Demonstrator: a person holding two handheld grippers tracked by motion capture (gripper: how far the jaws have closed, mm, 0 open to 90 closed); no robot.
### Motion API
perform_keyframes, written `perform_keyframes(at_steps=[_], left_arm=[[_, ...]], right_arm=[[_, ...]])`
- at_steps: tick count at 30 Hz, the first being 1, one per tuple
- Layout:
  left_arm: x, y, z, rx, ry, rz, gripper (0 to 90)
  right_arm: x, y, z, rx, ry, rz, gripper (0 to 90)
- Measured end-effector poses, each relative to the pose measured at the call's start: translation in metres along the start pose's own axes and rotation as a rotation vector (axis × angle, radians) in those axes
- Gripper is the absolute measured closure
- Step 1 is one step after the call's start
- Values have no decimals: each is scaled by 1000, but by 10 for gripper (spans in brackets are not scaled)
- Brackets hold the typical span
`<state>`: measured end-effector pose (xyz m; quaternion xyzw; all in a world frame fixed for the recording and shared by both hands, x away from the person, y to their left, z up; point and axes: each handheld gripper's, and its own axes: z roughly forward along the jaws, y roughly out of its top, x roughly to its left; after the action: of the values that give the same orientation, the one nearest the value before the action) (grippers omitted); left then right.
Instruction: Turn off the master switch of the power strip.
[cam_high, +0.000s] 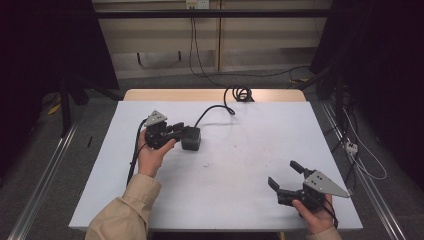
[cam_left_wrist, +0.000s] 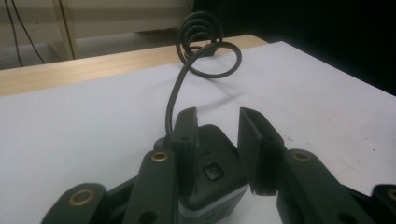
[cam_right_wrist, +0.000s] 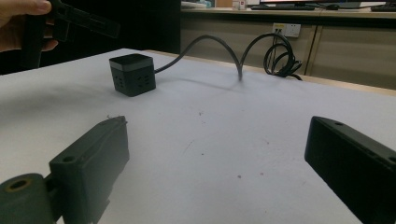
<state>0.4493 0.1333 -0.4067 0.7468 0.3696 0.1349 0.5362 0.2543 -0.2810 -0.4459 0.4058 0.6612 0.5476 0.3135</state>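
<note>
Nearest, at the bottom edge of the high view, the person's right hand (cam_high: 314, 215) holds the right gripper (cam_high: 284, 174) low over the white table (cam_high: 250, 150), its jaws spread wide with nothing between them; it sits well apart from everything else; across the table the left gripper (cam_high: 179, 131) reaches toward a black cube-shaped power adapter (cam_high: 191, 138), held in the left hand (cam_high: 152, 155); in the left gripper view the jaws stand either side of the cube's top, one seemingly against its face, the other with a sliver of gap, so I'd call them apart, closing around it but not yet clamped; the cube rests on the table left of centre, and its cable (cam_high: 216, 110) arcs back to a coil (cam_high: 240, 93) at the far edge; the risk I'd guess at is that stiff cable; lift the cube and the coil may drag or twist it out of a shallow hold; the jaws sit near the cube's upper edge, so a squeeze could also tip it or squirt it forward.
</note>
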Motion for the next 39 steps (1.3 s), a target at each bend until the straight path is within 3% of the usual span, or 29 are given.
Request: perform_keyframes(at_steps=[12,33,39], left_arm=[[0,-1,3,13,8,0,764],[1,-3,6,46,4,1,795],[-1,-5,9,61,-5,-19,837]], right_arm=[[0,0,0,1,2,-1,60],[0,0,0,1,3,-1,62],[0,0,0,0,4,0,62]])
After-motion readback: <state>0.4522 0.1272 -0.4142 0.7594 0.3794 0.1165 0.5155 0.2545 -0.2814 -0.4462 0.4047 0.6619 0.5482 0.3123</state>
